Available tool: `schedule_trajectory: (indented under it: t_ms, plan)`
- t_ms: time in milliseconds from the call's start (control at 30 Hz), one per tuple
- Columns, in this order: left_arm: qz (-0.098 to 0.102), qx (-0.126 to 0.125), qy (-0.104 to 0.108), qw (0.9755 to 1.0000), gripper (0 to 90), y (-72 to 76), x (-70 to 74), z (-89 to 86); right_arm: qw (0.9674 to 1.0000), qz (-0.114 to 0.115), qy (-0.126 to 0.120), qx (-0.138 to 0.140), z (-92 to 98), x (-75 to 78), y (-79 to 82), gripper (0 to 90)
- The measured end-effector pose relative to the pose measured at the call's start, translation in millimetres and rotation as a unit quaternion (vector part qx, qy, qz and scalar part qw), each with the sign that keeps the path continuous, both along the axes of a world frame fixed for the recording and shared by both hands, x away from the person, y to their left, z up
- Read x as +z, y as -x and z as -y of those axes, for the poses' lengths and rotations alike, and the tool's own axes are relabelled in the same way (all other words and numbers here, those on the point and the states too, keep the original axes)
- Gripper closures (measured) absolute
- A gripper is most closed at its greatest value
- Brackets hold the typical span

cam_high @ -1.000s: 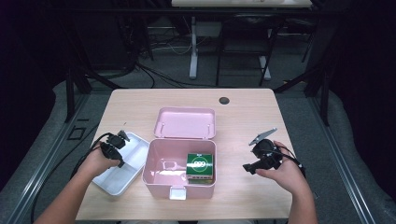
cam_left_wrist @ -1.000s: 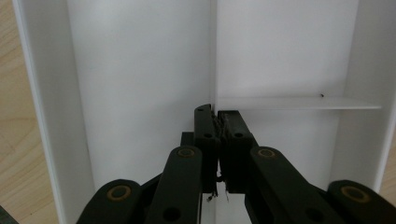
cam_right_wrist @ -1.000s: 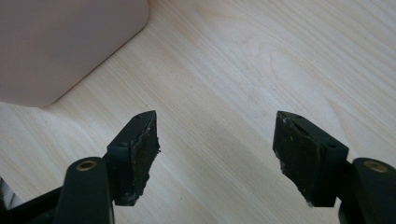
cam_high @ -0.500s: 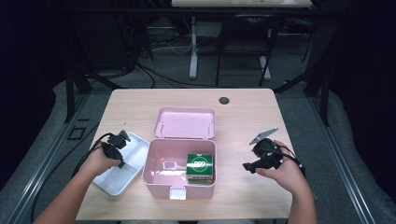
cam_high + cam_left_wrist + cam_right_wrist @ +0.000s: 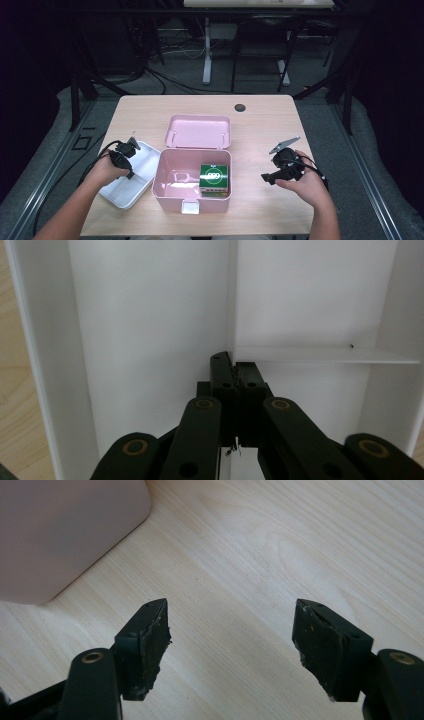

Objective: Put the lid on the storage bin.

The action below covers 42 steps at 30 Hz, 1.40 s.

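The left tool (image 5: 131,150) is seen clamped on the thin inner divider of the white tray (image 5: 120,192), its jaws closed fully on that wall; in the left gripper view the divider (image 5: 233,300) runs straight away from the closed left tool (image 5: 234,365), with a cross wall branching to the right just beyond it. The tray lies on the desk (image 5: 260,115) just left of the open pink box (image 5: 175,172), apparently touching its left wall, with its long axis running diagonally from near-left to far-right. The coming move is judged to turn on this: the box lies to the right of the tray, so the tray would be carried rightward and up over the rim. A green carton (image 5: 215,179) occupies the box's right half. The right tool (image 5: 266,176) hovers over bare desk right of the box, jaws wide and empty (image 5: 230,630).
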<state>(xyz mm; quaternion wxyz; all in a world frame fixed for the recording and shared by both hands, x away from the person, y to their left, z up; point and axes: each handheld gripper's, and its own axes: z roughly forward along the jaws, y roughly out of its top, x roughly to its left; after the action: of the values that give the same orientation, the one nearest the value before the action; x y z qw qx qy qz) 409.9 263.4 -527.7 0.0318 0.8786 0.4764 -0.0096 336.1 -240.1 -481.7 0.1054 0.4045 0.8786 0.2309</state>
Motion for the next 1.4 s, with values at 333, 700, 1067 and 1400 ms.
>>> schedule_trajectory:
  t_ms: [333, 700, 1067, 1400]
  plan:
    - [0.010, -0.007, 0.009, 0.9999, 89.3, 3.3, 23.9, -4.2, 1.0000, 0.004, -0.001, 0.001, -1.3, -1.3, 0.2, 30.6]
    - [0.021, -0.015, 0.005, 0.9996, 89.3, 7.9, 52.8, -8.2, 1.0000, 0.005, 0.004, -0.001, -2.1, -1.3, 0.6, 30.6]
    - [0.029, -0.025, 0.000, 0.9993, 89.3, 13.5, 79.2, -6.6, 1.0000, 0.002, 0.002, 0.003, -3.6, -3.0, 0.1, 30.6]
    - [0.044, -0.044, -0.002, 0.9981, 89.3, 18.5, 112.9, -4.2, 1.0000, 0.003, 0.003, 0.002, -3.7, -3.4, -0.2, 30.6]
